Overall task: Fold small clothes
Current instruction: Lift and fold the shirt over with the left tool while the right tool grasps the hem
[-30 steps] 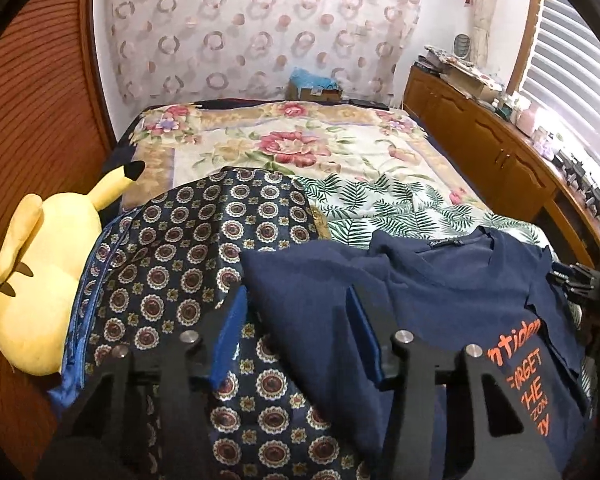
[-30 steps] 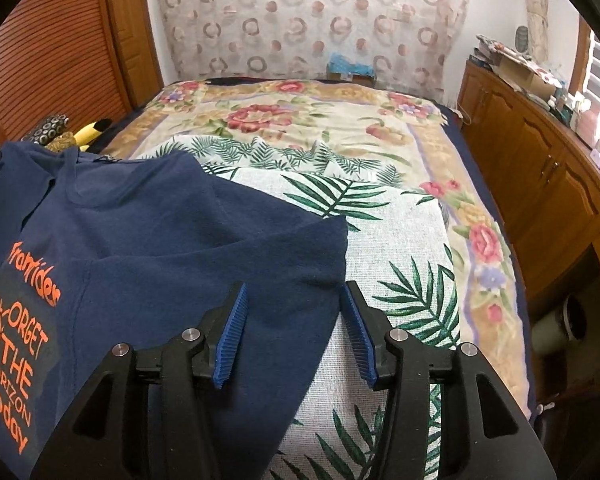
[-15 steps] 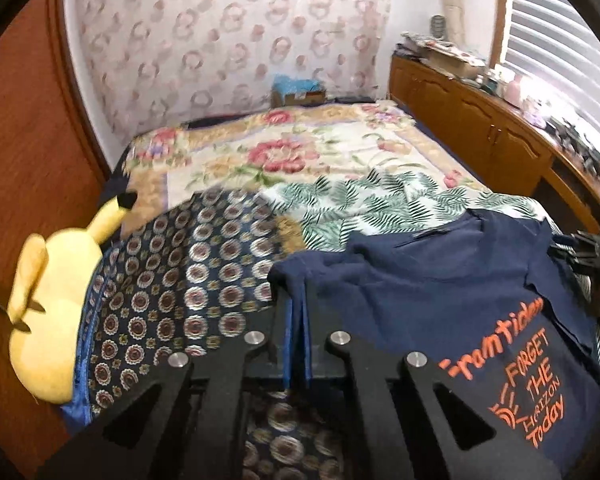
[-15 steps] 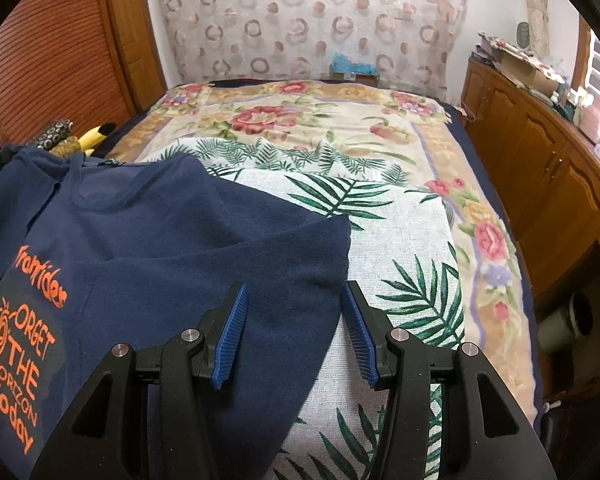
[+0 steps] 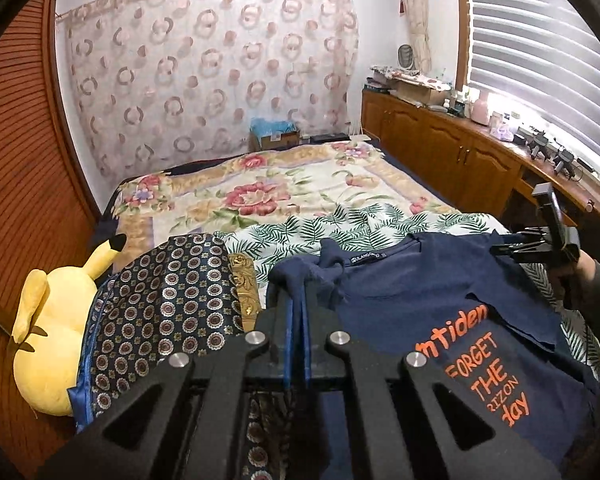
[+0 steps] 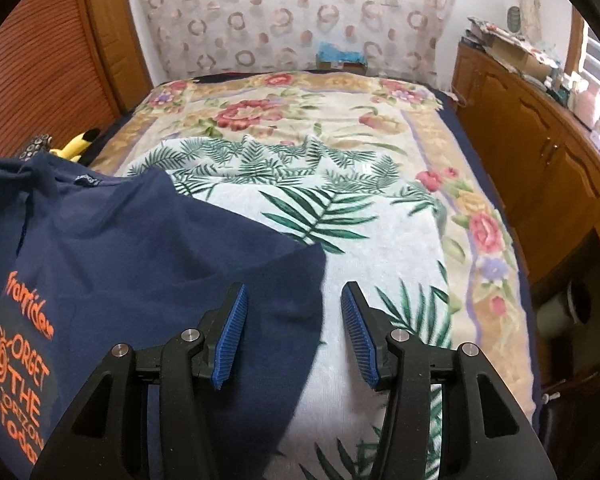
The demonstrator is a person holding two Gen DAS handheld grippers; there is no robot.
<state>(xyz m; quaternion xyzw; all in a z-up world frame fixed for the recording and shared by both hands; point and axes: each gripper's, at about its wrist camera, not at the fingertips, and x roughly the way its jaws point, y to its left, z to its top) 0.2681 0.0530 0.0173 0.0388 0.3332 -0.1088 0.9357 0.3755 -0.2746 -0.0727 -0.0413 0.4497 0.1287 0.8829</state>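
1. The left gripper (image 5: 296, 312) is clamped on a bunched sleeve of the navy T-shirt (image 5: 412, 300), lifting it.
2. The right gripper (image 6: 292, 332) stands half-open over the shirt's other sleeve, its pads not pressing the cloth.
3. Beyond both lies the bed (image 6: 300, 128), with a palm-leaf blanket (image 6: 360, 216) over a floral cover.
4. Left of the left gripper sit a patterned pillow (image 5: 160, 300) and a yellow plush toy (image 5: 52, 332).
5. Wooden cabinets (image 5: 452, 152) and window blinds (image 5: 540, 52) stand to the right.
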